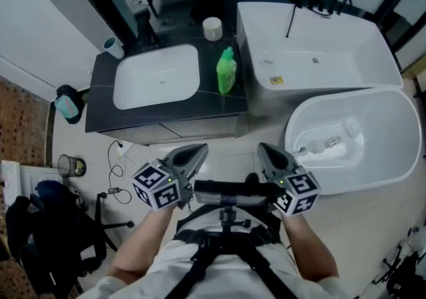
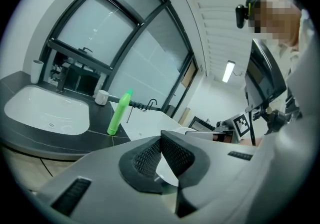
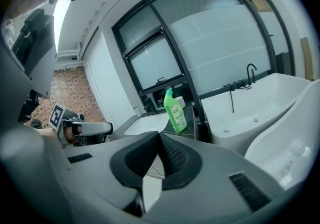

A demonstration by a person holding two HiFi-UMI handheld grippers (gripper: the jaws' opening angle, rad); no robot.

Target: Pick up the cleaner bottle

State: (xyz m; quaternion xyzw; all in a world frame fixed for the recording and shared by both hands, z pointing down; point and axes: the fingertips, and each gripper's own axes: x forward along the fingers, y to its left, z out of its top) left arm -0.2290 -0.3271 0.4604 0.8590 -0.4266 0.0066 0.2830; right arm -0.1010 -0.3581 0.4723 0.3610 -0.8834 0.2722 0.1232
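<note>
Both tongs sit low in the head view. The left tongs (image 1: 198, 151) and the right tongs (image 1: 265, 151) are each pressed together on nothing, as each one's own view confirms: ribbed pads meet with no object between them.

Above them, the dark table (image 1: 206, 101) spans the upper middle of the head view, with a white basin (image 1: 156, 78) sunk into it and a white bathtub (image 1: 313, 44) at its right. The green cleaner bottle (image 1: 226, 72) stands upright on the table's right end, between basin and bathtub and well apart from both tongs. A small white cup (image 1: 212, 28) stands behind it.

We judge the bottle to be smooth plastic, stiff but likely to give under a hard squeeze, and slippery if wet. It is tall and narrow, so a nudge could tip it. We would spread the tongs first, then close them across the flattened body, where the label gives some grip and the walls run nearly parallel, not on the tapering neck.

The opaque green hides how full it is, so we cannot tell its weight. In the left gripper view the bottle (image 2: 119, 113) shows only as a slim shape. The small pale objects in the oval tub (image 1: 399, 158) at lower right are too blurred to name.
</note>
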